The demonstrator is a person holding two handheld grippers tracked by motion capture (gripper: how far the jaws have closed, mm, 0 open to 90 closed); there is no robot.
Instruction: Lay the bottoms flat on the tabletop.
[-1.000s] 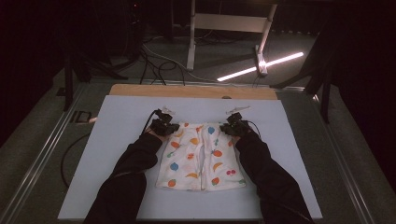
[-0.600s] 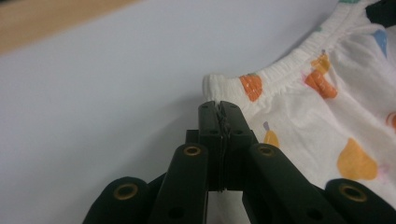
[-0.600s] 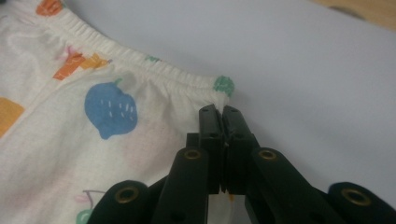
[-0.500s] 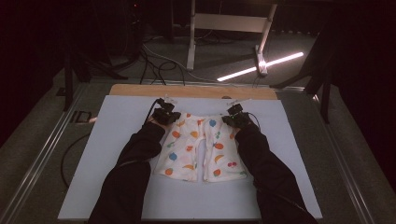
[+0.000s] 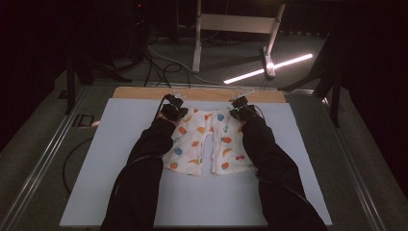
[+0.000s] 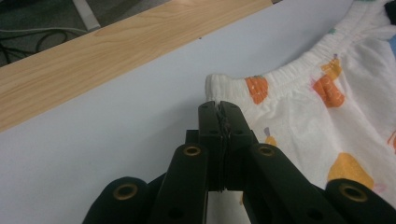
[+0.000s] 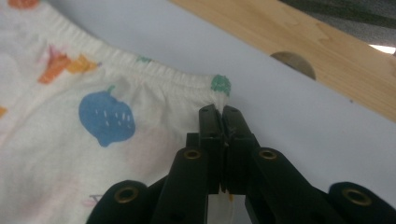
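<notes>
A pair of small white shorts (image 5: 204,142) printed with coloured fruit lies flat on the pale mat (image 5: 120,144), waistband toward the far edge, legs toward me. My left gripper (image 5: 174,111) is shut on the waistband's left corner (image 6: 215,93), the cloth pinched between its black jaws (image 6: 219,114). My right gripper (image 5: 242,110) is shut on the waistband's right corner (image 7: 218,88) beside a green print, with a blue fruit (image 7: 106,116) to its left. Dark sleeves cover part of each leg of the shorts.
A wooden table strip (image 5: 139,92) runs along the mat's far edge, with a round hole (image 7: 294,63) seen in the right gripper view. Beyond it stand a metal frame (image 5: 235,29), cables (image 5: 163,62) and a lit tube (image 5: 269,67) on the floor.
Both grippers have carried the waistband away from me toward the wooden edge, dragging the shorts up the mat. The legs now lie stretched out flatter and longer.
</notes>
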